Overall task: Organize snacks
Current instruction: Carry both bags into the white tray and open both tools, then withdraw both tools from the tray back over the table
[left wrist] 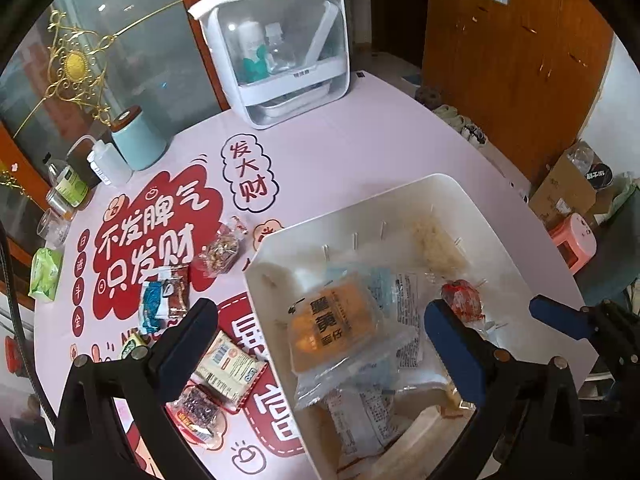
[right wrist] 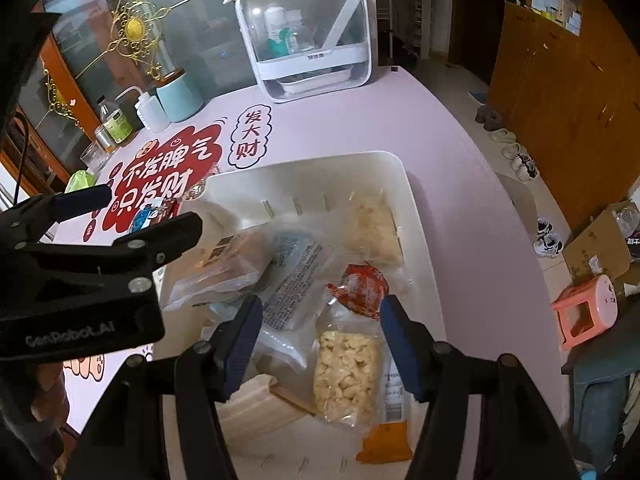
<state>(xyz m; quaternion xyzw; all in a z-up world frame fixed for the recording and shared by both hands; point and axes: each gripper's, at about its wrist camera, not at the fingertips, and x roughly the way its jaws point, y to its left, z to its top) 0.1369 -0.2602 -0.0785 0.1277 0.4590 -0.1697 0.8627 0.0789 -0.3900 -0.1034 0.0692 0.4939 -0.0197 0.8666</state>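
**Both claws wide over the snack bin**

While the white bin [left wrist: 448,184] sits on the pink table mat [left wrist: 360,136], both grippers hang above it with their jaws spread wide and nothing between the fingers. The left gripper [left wrist: 320,320] straddles the bin's left wall: one finger is outside the bin over the loose packets, the other inside it beside the orange packet [left wrist: 332,320]. The right gripper [right wrist: 320,320] is over the near end of the bin, directly above a clear bag of pale puffed pieces [right wrist: 346,376] and just short of the red-wrapped snack [right wrist: 362,286].

Inside the bin, toward its far wall, lies another pale packet [right wrist: 374,224]; clear wrappers with printed labels fill the middle. Outside the bin, to its left, lie a nut mix bag [left wrist: 222,250], a blue and red packet [left wrist: 164,296], a beige packet [left wrist: 230,368] and a red-edged packet of dark pieces [left wrist: 196,412]. Beyond the bin's far wall stands a white lidded organiser [left wrist: 280,48].
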